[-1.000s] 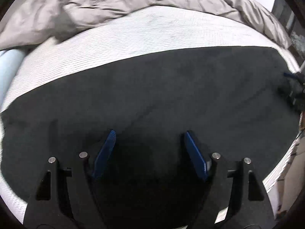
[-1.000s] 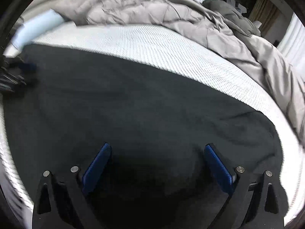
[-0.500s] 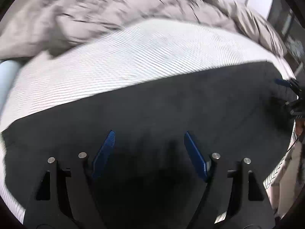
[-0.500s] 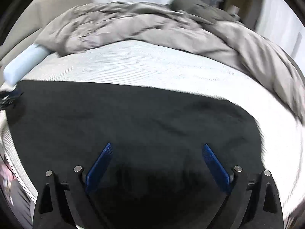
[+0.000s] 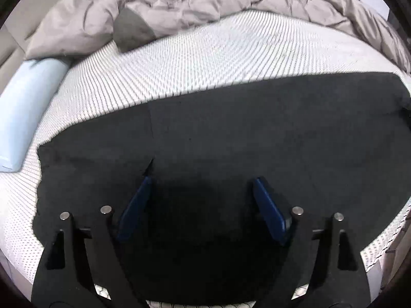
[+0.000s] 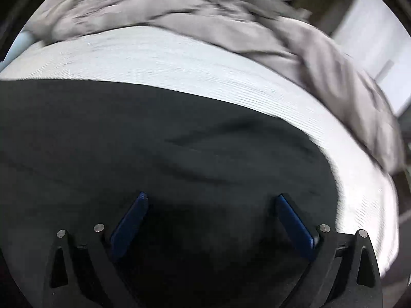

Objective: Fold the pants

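Black pants (image 5: pixel 231 141) lie flat on the white textured mattress (image 5: pixel 205 59), spread from left to right; a seam or fold line runs down near their left end. My left gripper (image 5: pixel 201 182) hovers over the left part of the pants, its jaws opening with only the flat cloth below them and nothing pinched. In the right wrist view the pants (image 6: pixel 154 141) show soft wrinkles and end at a rounded edge on the right. My right gripper (image 6: pixel 210 197) stands wide open above that end, blue pads apart, nothing gripped.
A crumpled grey duvet (image 5: pixel 205 2) is bunched along the far side of the bed and runs down the right side (image 6: pixel 334 59). A pale blue bolster (image 5: pixel 23 113) lies at the left edge. The mattress front edge is close below the grippers.
Both views have pulled back and swung: more white mattress shows beyond the pants, the left end of the pants has come into the left view, the right end into the right view. Left jaws spread slightly.
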`<state>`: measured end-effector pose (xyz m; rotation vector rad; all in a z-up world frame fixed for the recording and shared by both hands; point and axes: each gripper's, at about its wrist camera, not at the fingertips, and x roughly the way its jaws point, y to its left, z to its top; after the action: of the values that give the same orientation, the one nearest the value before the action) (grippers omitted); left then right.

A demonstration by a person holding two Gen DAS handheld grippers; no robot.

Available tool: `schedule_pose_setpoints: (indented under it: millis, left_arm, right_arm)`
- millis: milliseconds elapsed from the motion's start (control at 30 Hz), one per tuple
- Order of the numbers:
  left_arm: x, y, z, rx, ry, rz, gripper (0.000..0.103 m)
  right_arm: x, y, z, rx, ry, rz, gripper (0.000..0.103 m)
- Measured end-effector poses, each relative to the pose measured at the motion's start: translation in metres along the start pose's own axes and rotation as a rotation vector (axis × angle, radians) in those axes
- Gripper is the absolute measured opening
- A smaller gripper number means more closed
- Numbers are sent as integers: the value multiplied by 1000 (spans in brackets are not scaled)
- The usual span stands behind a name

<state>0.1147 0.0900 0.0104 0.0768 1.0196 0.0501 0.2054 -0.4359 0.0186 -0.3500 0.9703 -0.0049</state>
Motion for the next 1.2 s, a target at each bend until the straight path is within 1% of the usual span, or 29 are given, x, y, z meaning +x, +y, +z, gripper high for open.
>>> schedule_pose_setpoints:
  millis: [33, 67, 133, 167, 233, 267, 300, 333, 400, 467, 500, 533, 567, 600, 633, 667, 700, 733, 767, 800, 833, 867, 900, 967, 1000, 1067, 1100, 1133, 1200]
  left_arm:
    - [-6, -2, 3, 11, -20, -22, 80]
    - [-11, -9, 7, 23, -36, -62, 81]
    - [-10, -22, 20, 37, -33, -128, 81]
    - [-6, -31, 28, 48, -19, -135, 81]
    - [5, -50, 42, 94, 1, -117, 81]
    - [14, -61, 49, 124, 14, -123, 81]
    - [24, -69, 55, 141, 31, -133, 81]
    - [38, -82, 64, 155, 55, -139, 81]
    - [62, -86, 68, 167, 122, -121, 81]
    - [66, -76, 67, 151, 107, -147, 83]
    - [65, -65, 65, 133, 94, -142, 83]
    - [63, -51, 62, 108, 95, -116, 84]
    - [62, -40, 56, 84, 95, -108, 87]
    - [59, -23, 51, 40, 91, -102, 88]
    - [58, -12, 47, 15, 96, -53, 88]
    - [58, 2, 45, -14, 103, 13, 88]
    - [56, 12, 44, -51, 101, 24, 83]
    - [53, 20, 43, -92, 96, 6, 77]
    - [49, 21, 45, -128, 91, 9, 77]
    - [46, 16, 49, -137, 80, 13, 76]
    - [40, 4, 51, -132, 66, -2, 73]
    - [33, -17, 57, -119, 52, -12, 73]
    - [28, -33, 63, -114, 34, -16, 73]
    - [19, -77, 74, -74, -18, -77, 73]
    - [19, -100, 81, -18, -36, -135, 74]
    - [28, -139, 89, 57, -24, -211, 74]
    - [34, -152, 89, 76, -5, -215, 74]
    - [45, -161, 91, 87, 19, -194, 74]
    - [68, -161, 90, 82, 67, -139, 74]
  right_arm:
    - [-4, -3, -1, -8, -23, -4, 100]
    - [-8, -8, 0, 10, -27, 19, 100]
    - [-19, -5, 2, 33, -51, 100, 100]
    - [-25, 6, 8, 21, -65, 144, 100]
    - [-28, 29, 17, -32, -81, 177, 100]
    - [-29, 50, 24, -79, -94, 209, 100]
    - [-28, 61, 27, -98, -104, 231, 100]
    - [-26, 73, 30, -113, -109, 247, 100]
    - [-11, 101, 41, -141, -81, 275, 100]
    - [4, 121, 46, -169, -49, 279, 100]
    - [15, 124, 47, -182, -36, 262, 99]
    - [25, 121, 46, -186, -28, 232, 99]
    - [25, 119, 41, -180, -25, 229, 100]
    - [32, 103, 39, -128, -17, 251, 100]
    - [35, 88, 36, -91, -9, 213, 100]
    - [39, 73, 33, -70, -13, 169, 100]
    - [43, 54, 29, -53, -13, 122, 101]
    - [45, 44, 25, -43, -10, 81, 101]
    - [47, 32, 21, -26, -5, 49, 102]
    - [45, 20, 17, 10, -1, 37, 102]
    - [42, 13, 13, 38, 2, 7, 102]
    - [37, 12, 12, 52, -4, -15, 102]
    - [31, 15, 11, 44, -21, -7, 102]
    - [17, 29, 10, 6, -62, 33, 102]
    - [9, 37, 10, -14, -78, 50, 102]
    - [-2, 51, 9, -57, -90, 84, 102]
    - [-9, 58, 7, -85, -98, 109, 102]
    - [-13, 62, 4, -100, -105, 123, 102]
    - [-19, 69, -7, -115, -95, 135, 102]
